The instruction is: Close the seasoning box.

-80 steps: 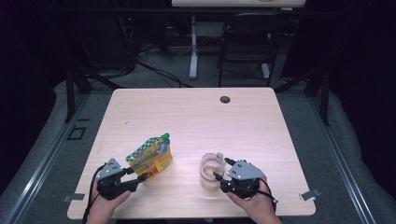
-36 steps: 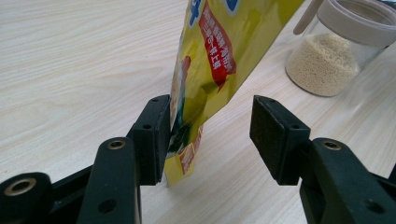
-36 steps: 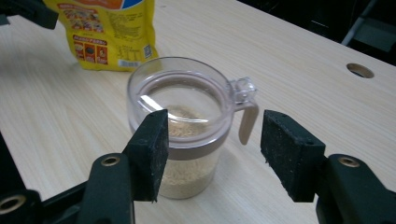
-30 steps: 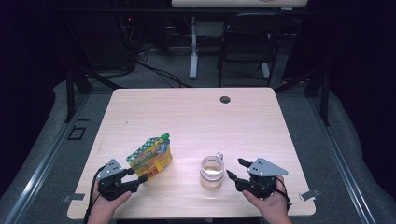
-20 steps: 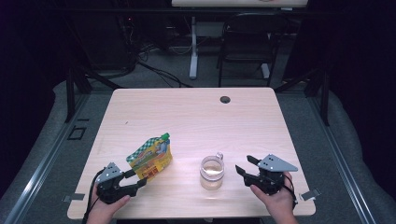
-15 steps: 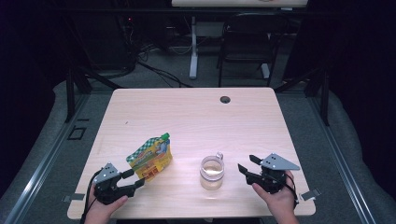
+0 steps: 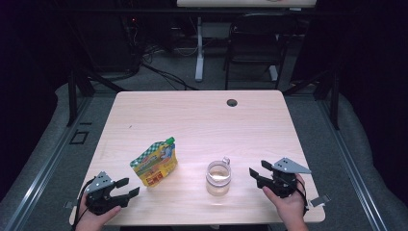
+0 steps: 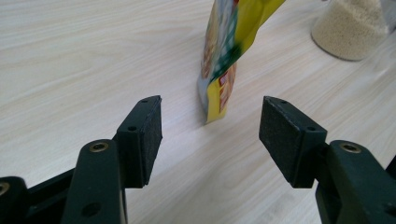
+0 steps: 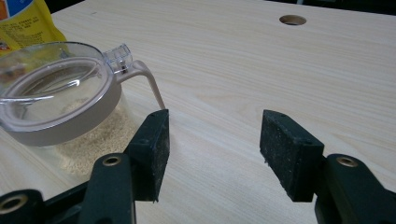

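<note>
High view, things: we see a yellow and green stand-up foil pouch with a green cap (image 7: 155,161) upright near the front left of the pale wooden counter (image 7: 202,120), and a clear glass jar with a hinged clear lid, part full of pale grain (image 7: 218,177), just to its right and apart from it.
High view, left tool: our left tool (image 7: 126,187) sits just off the pouch's lower left corner, its jaws spread and empty.
High view, right tool: our right tool (image 7: 255,169) points at the jar from the right, a short gap away, its jaws also spread.
High view, rest: a round cable hole (image 7: 232,102) lies well back.
Left gripper view: the pouch's bottom edge (image 8: 219,84) stands on the counter ahead of the jaws, between their lines but clear of both pads (image 8: 150,133); the jar of grain (image 8: 350,30) shows at upper right.
Right gripper view: the jar (image 9: 65,107) stands left of the jaws, its lid catch (image 9: 117,55) towards us; nothing lies between the pads (image 9: 285,149).
Step, as we judge it: both tools stand free, ready to take hold.
Doing it well: we should pinch the pouch low across its stiff seam so it stays upright, and swing the right tool left to centre the jar before closing, keeping clear of the lid catch.
</note>
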Demonstrator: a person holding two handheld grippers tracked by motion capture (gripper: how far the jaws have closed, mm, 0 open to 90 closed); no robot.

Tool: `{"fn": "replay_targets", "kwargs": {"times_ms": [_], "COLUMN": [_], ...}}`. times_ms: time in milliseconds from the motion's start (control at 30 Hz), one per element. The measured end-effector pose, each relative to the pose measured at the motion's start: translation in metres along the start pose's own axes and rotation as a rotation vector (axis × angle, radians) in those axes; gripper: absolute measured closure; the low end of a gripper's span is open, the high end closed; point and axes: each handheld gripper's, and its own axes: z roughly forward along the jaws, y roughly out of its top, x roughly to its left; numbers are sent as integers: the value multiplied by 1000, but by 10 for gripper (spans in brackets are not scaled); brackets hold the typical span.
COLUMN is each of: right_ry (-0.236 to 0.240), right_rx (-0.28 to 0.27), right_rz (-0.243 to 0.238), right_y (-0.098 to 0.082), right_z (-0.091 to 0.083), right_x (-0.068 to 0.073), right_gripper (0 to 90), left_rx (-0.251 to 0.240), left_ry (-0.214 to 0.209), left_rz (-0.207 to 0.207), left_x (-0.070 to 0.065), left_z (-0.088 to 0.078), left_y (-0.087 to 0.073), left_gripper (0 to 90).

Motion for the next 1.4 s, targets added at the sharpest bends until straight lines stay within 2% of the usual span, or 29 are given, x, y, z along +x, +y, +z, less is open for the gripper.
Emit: {"fn": "replay_targets", "kwargs": {"times_ms": [200, 367, 500, 600, 767, 1000, 1067, 1400], "right_ry": [-7, -5, -13, -16, -6, -5, -1, -2], "right_rx": [16, 26, 33, 40, 46, 59, 62, 57], "right_rz": [-6, 21, 16, 2, 19, -7, 0, 22], "right_y": [-2, -6, -9, -9, -11, -12, -12, -13], "right_z": [2, 6, 10, 12, 16, 18, 20, 19], "right_x": [0, -2, -3, -1, -2, 0, 0, -5], "right_gripper": [428, 430, 429, 429, 427, 426, 426, 425], "left_rx": [-25, -39, -20, -14, -5, 13, 18, -6], "left_ry": [14, 35, 64, 70, 82, 107, 110, 125], "left_rz": [-35, -65, -68, -76, -80, -77, -84, -107], "left_x": [11, 18, 20, 22, 23, 25, 25, 29], "left_z": [-10, -12, -9, -7, -4, 0, 2, 1], "left_y": [-3, -5, -5, -5, -6, -5, -5, -5], "left_gripper": [414, 416, 416, 418, 419, 419, 419, 416]}}
